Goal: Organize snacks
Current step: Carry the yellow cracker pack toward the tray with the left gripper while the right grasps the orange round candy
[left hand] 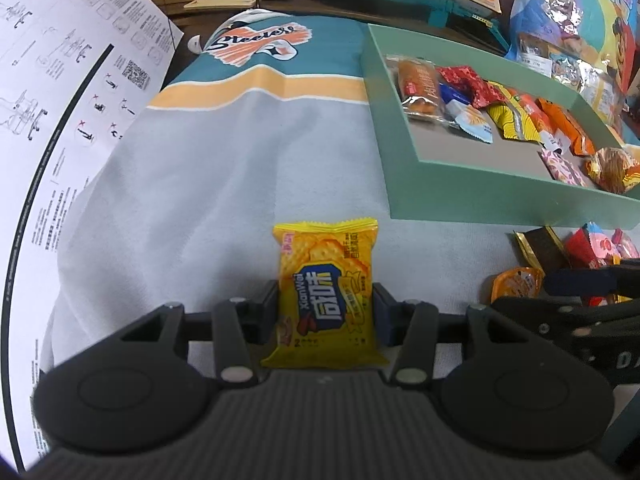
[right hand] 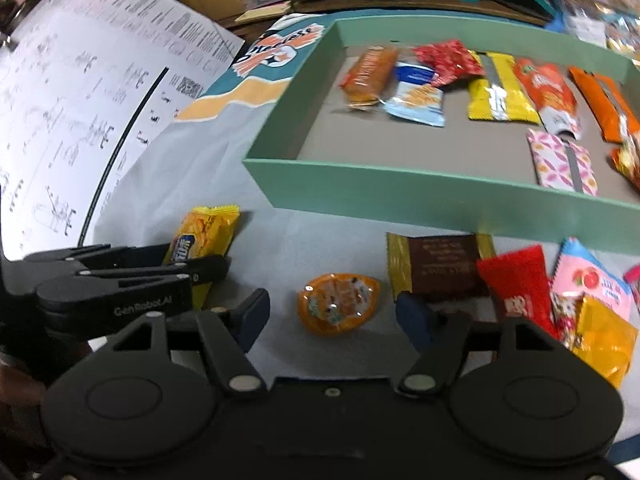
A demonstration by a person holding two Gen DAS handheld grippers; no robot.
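My left gripper point(left hand: 325, 312) is shut on a yellow cracker packet point(left hand: 326, 280), one finger on each side of it, over the grey cloth. The packet point(right hand: 204, 236) and the left gripper point(right hand: 192, 268) also show at the left of the right wrist view. My right gripper point(right hand: 332, 312) is open around a small orange jelly cup point(right hand: 338, 304) on the cloth, with gaps on both sides. The green tray point(right hand: 400, 188) holds several snack packets behind it; it shows at the right in the left wrist view point(left hand: 400, 168).
Loose snacks lie in front of the tray: a brown packet point(right hand: 440, 264), a red packet point(right hand: 520, 288), a pink packet point(right hand: 592, 280). A large printed instruction sheet point(left hand: 60, 80) lies at the left. Big snack bags point(left hand: 572, 20) and boxes stand behind the tray.
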